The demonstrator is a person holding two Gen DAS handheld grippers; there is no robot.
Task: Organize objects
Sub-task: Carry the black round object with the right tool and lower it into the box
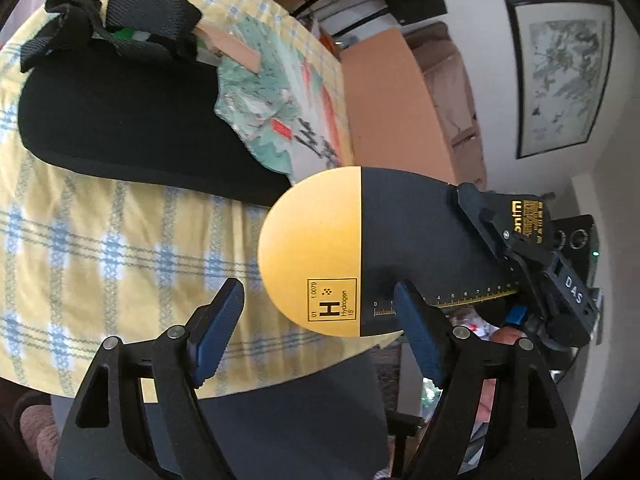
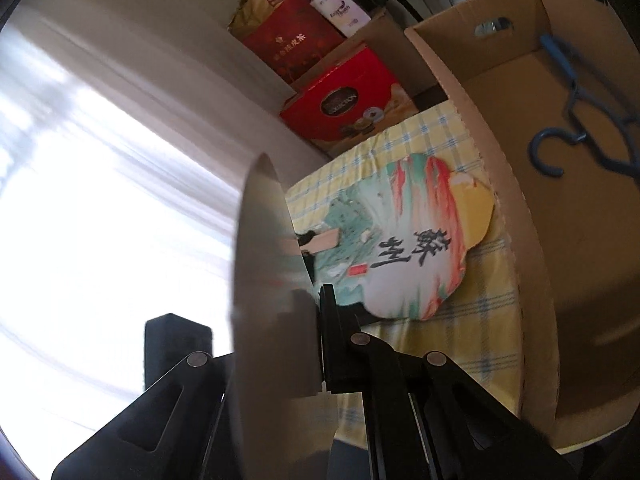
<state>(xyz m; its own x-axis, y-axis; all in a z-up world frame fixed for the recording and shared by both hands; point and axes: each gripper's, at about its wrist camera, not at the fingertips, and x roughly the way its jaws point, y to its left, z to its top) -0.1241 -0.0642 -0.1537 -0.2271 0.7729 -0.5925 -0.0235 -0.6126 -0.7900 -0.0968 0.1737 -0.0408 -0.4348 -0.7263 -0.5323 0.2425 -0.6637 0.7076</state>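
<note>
Right gripper clamped shut on thin yellow-and-black board, gripped at black end; seen edge-on in right wrist view. Board held in air over near edge of tabletop w/ checked cloth, long axis running across left wrist view, yellow rounded end pointing toward left gripper. Left gripper's jaws stood open, nothing pressed; yellow end sat just ahead of and between them, closer to right-side pad. Looked like handover or two-handed steadying: left needed to slide forward onto yellow end. Cardboard box stood beyond painted fan, probably board's destination. Black pad lay apart, upper left.
</note>
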